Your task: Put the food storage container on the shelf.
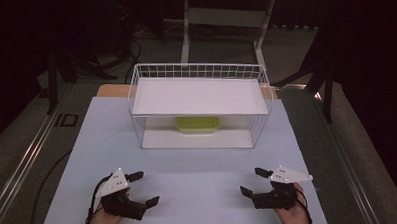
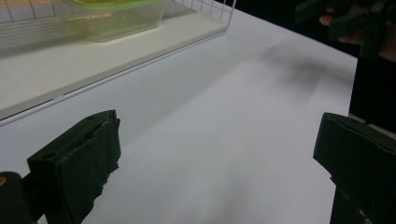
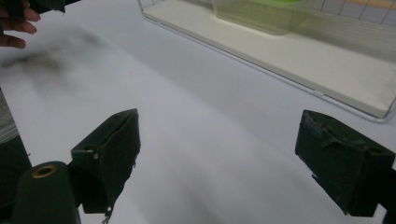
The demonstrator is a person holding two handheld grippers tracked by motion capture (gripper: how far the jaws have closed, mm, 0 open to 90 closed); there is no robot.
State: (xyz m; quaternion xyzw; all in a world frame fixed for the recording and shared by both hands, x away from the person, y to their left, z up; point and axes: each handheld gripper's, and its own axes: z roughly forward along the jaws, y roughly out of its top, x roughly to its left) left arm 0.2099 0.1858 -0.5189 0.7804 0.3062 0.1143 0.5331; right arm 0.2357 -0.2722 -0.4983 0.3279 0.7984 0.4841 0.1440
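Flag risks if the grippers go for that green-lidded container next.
The container sits on the lower level of the wire rack, under a white shelf: an open left gripper or right gripper may clip the shelf edge. Its clear walls look slippery, so a pinch could slide off.

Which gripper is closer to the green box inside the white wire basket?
Neither clearly; they look about equally far. The left gripper sits low and left of the green-lidded clear plastic box on the lower shelf of the white wire basket; the right gripper sits low and right.

Dim room w/ grey carpet floor (image 1: 304, 53), white desk frame (image 1: 223, 16) behind.
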